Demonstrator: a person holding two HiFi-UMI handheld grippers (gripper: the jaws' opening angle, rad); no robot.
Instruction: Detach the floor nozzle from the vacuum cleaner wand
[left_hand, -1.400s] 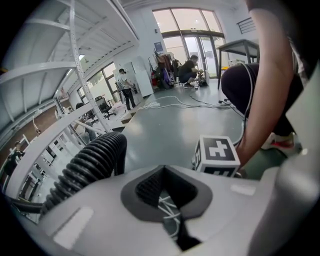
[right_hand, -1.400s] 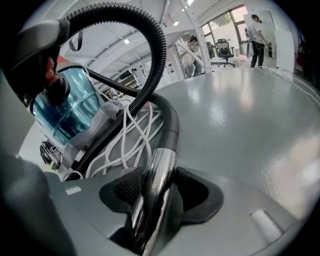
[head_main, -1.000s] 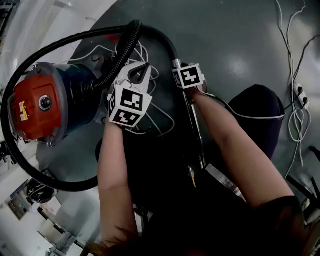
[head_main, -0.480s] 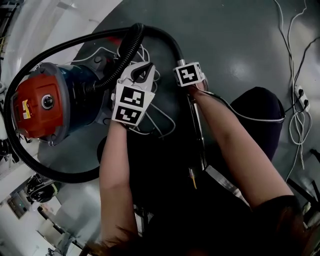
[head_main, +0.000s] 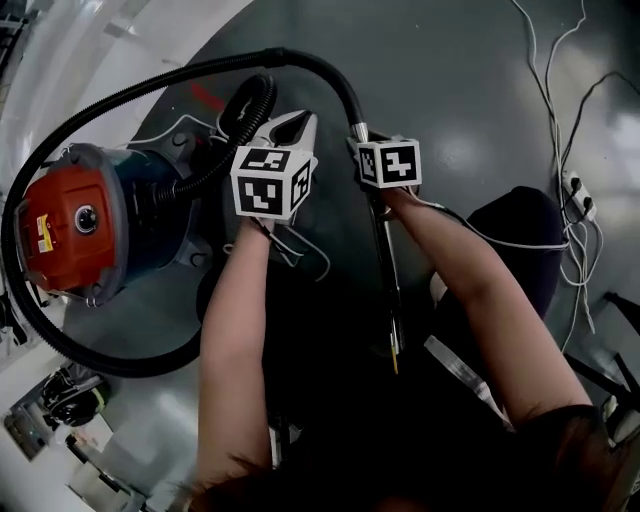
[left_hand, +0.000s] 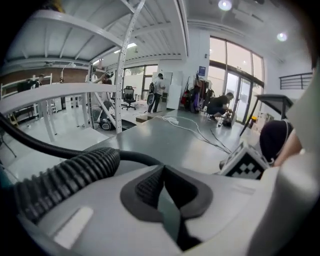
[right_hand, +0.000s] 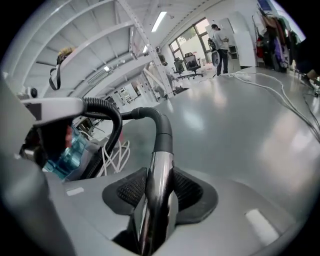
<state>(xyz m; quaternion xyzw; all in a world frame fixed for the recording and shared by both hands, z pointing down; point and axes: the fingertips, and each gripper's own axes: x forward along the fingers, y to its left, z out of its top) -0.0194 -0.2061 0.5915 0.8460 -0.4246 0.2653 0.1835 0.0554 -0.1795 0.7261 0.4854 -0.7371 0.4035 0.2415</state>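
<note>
The chrome wand runs from the black hose down toward my lap; its lower end vanishes in the dark there, and I cannot make out a floor nozzle. My right gripper sits at the wand's top by the hose cuff. Its jaws are closing, and in the right gripper view the wand lies between the pads of the right gripper, touching both. My left gripper hovers beside the corrugated hose, shut with nothing in it. The left gripper shows that corrugated hose just to its left.
The red and blue vacuum body stands at the left, ringed by the hose. A loose white cord lies by it. White cables and a power strip trail at the right. A dark shoe or knee is under my right arm.
My left gripper has rolled and shifted up and right in the head view, away from the corrugated hose. The right gripper stays at the wand's top, and its cube shows a different face.
</note>
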